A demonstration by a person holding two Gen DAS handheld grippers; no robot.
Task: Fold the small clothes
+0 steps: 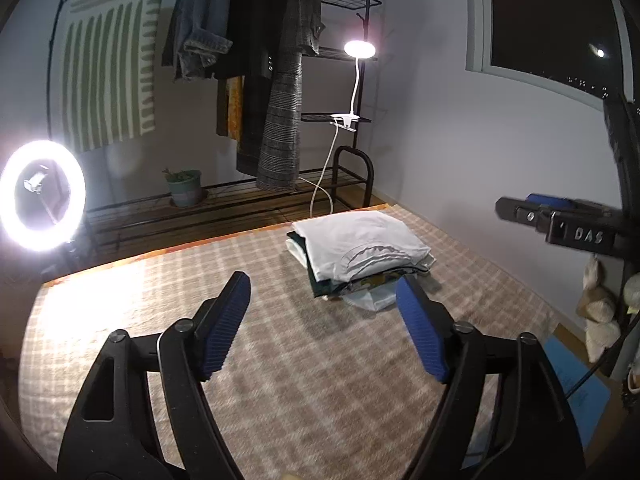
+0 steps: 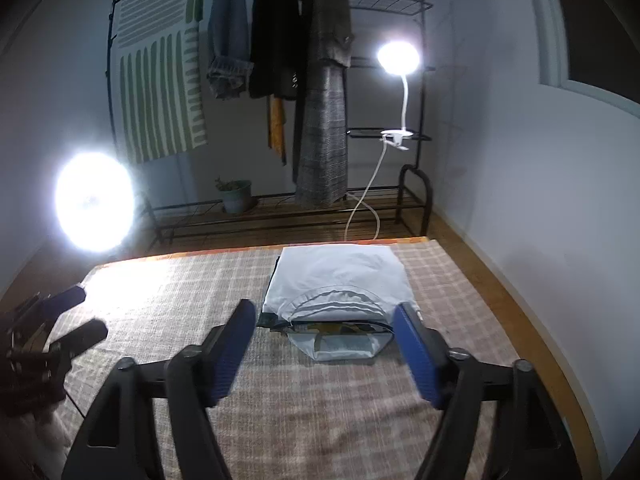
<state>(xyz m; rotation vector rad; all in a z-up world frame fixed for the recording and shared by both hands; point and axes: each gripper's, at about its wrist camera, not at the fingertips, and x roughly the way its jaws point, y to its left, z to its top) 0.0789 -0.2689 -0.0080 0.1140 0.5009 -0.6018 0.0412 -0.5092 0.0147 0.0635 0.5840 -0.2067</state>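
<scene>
A stack of folded clothes (image 1: 360,248), a white shirt on top and darker pieces beneath, lies on the checked blanket (image 1: 160,280) toward its far edge. My left gripper (image 1: 324,292) hovers above the blanket short of the stack, jaws wide apart with nothing between the blue pads. In the right wrist view the same stack (image 2: 340,284) sits straight ahead, and my right gripper (image 2: 326,320) stands open just before its near edge, empty. The right gripper (image 1: 552,216) shows at the right edge of the left view. The left gripper (image 2: 72,316) appears at the left edge of the right view.
A ring light (image 1: 42,194) glares at the left. Behind the blanket stands a black clothes rack (image 1: 352,56) with hanging coats, a clip lamp (image 1: 358,50) and a potted plant (image 1: 184,186). A wall and window (image 1: 552,32) are on the right. Soft toys (image 1: 600,308) sit by a stand.
</scene>
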